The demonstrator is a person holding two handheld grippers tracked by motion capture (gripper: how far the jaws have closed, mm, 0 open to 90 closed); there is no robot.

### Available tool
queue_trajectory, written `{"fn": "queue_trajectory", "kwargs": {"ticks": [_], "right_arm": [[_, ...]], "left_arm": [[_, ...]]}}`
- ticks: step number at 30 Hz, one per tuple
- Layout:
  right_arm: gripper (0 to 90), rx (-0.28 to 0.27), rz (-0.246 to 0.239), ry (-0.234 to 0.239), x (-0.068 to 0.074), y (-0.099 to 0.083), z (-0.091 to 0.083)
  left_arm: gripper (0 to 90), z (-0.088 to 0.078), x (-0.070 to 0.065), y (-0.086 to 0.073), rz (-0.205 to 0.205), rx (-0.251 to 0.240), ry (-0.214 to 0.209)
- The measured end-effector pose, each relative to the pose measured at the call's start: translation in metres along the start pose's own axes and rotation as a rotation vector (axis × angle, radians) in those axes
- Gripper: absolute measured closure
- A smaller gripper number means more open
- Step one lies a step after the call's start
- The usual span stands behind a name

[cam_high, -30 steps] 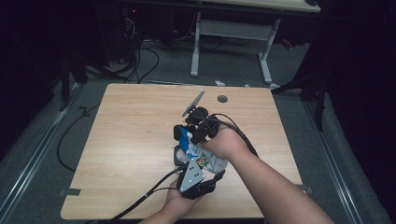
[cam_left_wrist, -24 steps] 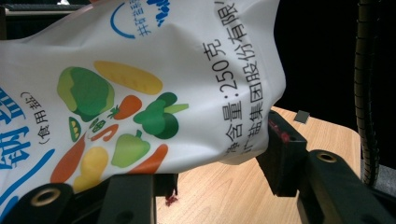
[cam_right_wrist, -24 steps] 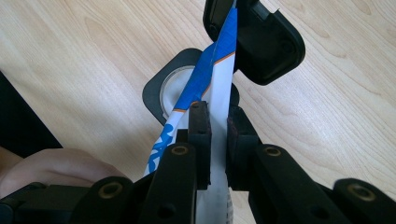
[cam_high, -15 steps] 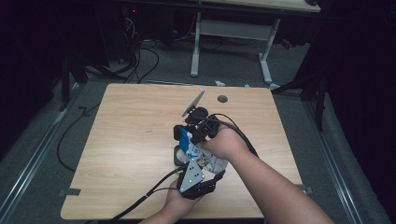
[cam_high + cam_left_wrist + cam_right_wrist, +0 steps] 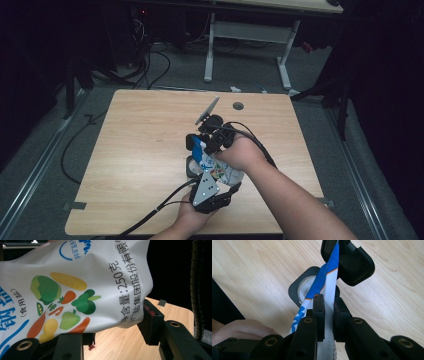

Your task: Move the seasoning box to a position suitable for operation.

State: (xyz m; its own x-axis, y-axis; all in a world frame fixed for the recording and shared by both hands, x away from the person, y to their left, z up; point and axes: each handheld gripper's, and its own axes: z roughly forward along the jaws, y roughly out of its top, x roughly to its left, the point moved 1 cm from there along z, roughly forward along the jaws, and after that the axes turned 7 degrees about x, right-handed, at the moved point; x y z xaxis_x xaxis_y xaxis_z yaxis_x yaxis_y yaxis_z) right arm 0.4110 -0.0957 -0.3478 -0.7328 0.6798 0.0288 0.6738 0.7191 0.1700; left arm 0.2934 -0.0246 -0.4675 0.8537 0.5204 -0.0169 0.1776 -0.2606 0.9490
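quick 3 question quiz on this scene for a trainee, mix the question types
1. True or false: the right claw is shut on the top edge of the salt bag.
2. What stands on the table under the bag in the right gripper view? A) a small dark container with a round opening B) a spoon C) a plate
3. Fill in: the pictures printed on the bag show ______.

Key: 1 true. 2 A. 3 vegetables. The left claw grips the bag's lower part, so both claws hold one bag above the table.
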Motion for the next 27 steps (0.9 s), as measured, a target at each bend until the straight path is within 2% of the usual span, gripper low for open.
{"fn": "queue_trajectory", "kwargs": {"ticks": [7,16,27], "right_arm": [[82.9,0.003,0.017,-0.002,0.0013,-0.001,-0.0008],[82.9,-0.003,-0.002,-0.003,-0.0004,-0.0005,-0.0009],[82.9,-0.009,0.009,0.006,-0.0009,-0.0013,0.0007]], "left_arm": [[54.1,-0.0004,-0.0007,0.0,0.002,0.001,0.0],[54.1,-0.0001,-0.0003,0.0,0.0,-0.001,0.0],[54.1,-0.0004,0.0002,-0.0003,0.001,0.004,-0.003]]}}
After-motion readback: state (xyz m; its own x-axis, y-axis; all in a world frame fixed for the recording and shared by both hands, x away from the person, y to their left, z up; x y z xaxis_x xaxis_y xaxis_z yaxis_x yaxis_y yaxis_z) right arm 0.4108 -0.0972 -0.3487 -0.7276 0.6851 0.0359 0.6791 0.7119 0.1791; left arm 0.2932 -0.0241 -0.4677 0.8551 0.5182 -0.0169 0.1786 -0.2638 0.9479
